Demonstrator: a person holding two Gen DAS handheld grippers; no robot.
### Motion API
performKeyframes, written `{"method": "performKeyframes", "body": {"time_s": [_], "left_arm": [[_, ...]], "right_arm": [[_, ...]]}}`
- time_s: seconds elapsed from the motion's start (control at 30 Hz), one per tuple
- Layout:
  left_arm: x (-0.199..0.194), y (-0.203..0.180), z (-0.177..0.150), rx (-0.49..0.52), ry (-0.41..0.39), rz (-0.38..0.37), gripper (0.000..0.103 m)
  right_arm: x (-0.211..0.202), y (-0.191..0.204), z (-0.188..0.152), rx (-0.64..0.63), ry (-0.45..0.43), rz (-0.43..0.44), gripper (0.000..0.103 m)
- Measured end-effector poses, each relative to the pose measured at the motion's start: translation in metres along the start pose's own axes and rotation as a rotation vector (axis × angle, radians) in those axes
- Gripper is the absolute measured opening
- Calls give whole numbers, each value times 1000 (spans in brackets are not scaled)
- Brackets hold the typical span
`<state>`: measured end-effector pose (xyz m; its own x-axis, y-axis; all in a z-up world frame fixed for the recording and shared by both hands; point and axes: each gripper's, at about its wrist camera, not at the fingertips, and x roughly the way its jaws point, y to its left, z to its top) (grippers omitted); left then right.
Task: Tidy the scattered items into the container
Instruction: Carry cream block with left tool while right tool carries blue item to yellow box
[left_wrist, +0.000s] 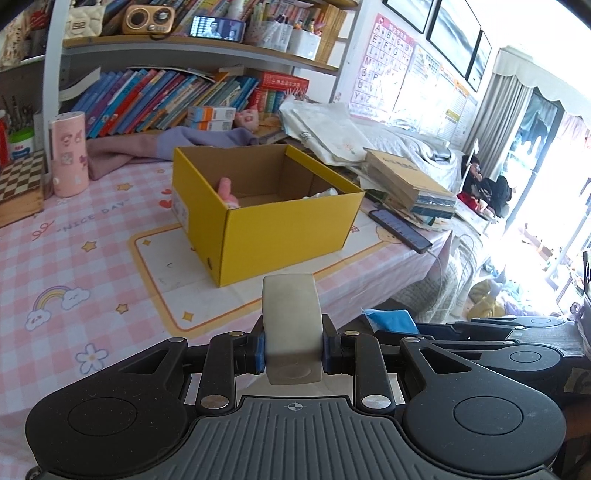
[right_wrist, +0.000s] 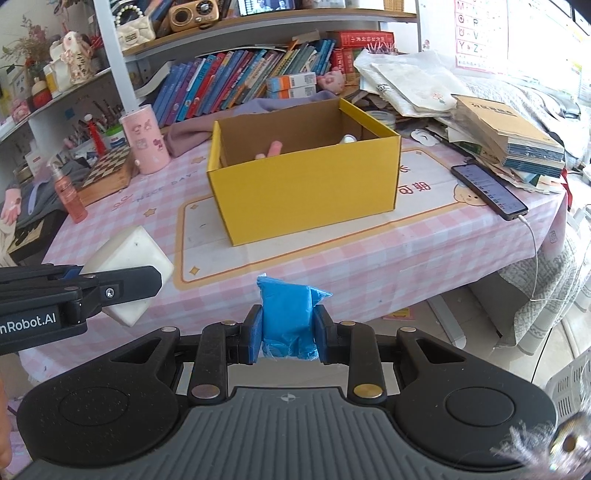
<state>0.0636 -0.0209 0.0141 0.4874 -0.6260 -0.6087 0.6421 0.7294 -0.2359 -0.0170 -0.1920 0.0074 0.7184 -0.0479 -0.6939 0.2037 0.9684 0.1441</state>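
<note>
An open yellow cardboard box (left_wrist: 291, 218) (right_wrist: 306, 188) stands on the pink checked tablecloth, with a pink item (left_wrist: 226, 189) (right_wrist: 273, 149) and a white item (left_wrist: 325, 192) (right_wrist: 347, 139) inside. My left gripper (left_wrist: 293, 349) is shut on a whitish rounded block (left_wrist: 291, 321), held above the table's near edge in front of the box. The right wrist view shows that block (right_wrist: 127, 258) at the left. My right gripper (right_wrist: 289, 332) is shut on a blue plastic packet (right_wrist: 290, 314), also short of the box; the packet (left_wrist: 391, 321) shows at the right of the left wrist view.
A black phone (right_wrist: 489, 192) (left_wrist: 400, 229) on a cable lies right of the box. Stacked books and papers (right_wrist: 509, 144) crowd the right side. A pink cylinder (right_wrist: 146, 138), a chessboard box (right_wrist: 107, 173) and a pink bottle (right_wrist: 68, 192) stand at the left. Bookshelves rise behind.
</note>
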Motion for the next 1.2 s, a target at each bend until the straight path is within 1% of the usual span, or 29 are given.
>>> {"method": "performKeyframes", "body": {"time_s": [0.37,0.7,0.93,1.2], "left_arm": [[24,-13,14,31,16,-19,25],[50,-17,32,20,23,5,25],[67,-23,63,45,-38,42,25],[94,-21,104,28,-108,118,25]], "right_arm": [[13,-24,13,28,5,-9,26],[35,-43,35,18,19,13,26],[54,-59,70,-9,-15,40,26],[83,-76,128,-68,-83,84,26]]}}
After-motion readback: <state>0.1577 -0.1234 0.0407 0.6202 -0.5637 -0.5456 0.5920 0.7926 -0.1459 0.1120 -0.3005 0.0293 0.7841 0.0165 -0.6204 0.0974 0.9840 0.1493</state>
